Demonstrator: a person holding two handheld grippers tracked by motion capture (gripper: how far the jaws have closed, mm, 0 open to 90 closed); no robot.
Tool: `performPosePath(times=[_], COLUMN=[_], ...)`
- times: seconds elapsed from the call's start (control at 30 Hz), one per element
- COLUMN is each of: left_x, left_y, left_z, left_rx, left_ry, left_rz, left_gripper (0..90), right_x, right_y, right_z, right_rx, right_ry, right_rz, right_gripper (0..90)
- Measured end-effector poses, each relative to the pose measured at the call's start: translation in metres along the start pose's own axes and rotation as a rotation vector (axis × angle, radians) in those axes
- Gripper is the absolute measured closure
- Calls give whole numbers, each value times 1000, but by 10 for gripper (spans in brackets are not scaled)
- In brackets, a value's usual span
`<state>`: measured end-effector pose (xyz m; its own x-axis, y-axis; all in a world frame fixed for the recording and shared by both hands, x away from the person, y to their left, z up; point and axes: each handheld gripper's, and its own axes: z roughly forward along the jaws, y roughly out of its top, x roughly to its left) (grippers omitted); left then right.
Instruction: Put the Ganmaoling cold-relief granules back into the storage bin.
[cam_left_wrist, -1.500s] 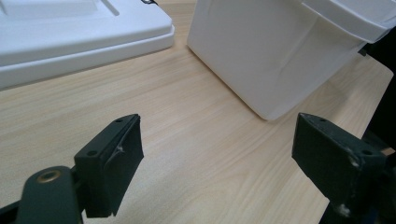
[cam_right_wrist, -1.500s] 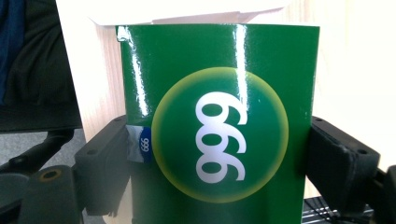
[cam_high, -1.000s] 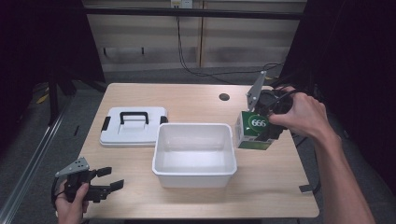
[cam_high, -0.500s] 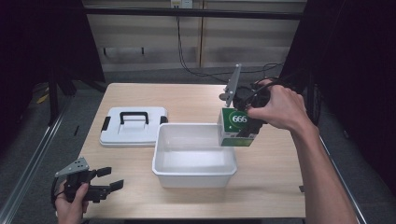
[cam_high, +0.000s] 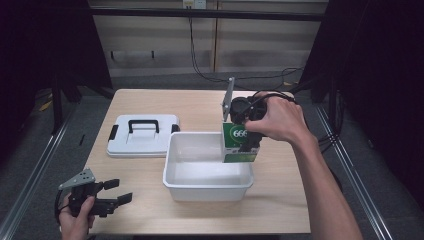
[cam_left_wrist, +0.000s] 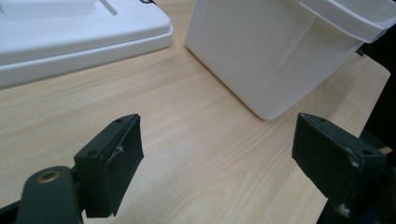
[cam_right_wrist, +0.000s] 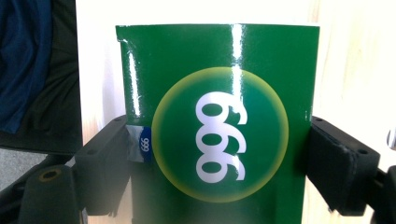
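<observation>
In the high view, we hold the glossy green "666" carton (cam_high: 239, 144) upright in the right hand-held gripper (cam_high: 243, 131), above the right end of the white rectangular plastic tub (cam_high: 207, 184) on the wooden bench (cam_high: 280, 200). In the left gripper view, our left hand-held gripper (cam_left_wrist: 215, 154) sits idle, jaws apart, near that tub's wall. In the right gripper view, the jaws clamp the carton's two sides.

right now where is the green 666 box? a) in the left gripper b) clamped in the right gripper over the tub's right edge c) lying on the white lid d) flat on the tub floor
b: the right gripper jaws press both sides of the green box, held over the right edge of the white tub.
</observation>
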<state>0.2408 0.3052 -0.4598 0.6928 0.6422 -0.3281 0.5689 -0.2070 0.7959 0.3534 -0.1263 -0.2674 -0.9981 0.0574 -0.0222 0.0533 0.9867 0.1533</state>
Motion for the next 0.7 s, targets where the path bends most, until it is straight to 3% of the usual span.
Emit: performPosePath(times=[0.7], left_x=[0], left_y=[0], left_z=[0], left_rx=[2], left_ry=[1], left_rz=[-1], left_gripper=[163], right_x=[-5], right_y=[6], right_z=[36], right_rx=[-2], right_ry=[30], right_rz=[10], right_gripper=[161])
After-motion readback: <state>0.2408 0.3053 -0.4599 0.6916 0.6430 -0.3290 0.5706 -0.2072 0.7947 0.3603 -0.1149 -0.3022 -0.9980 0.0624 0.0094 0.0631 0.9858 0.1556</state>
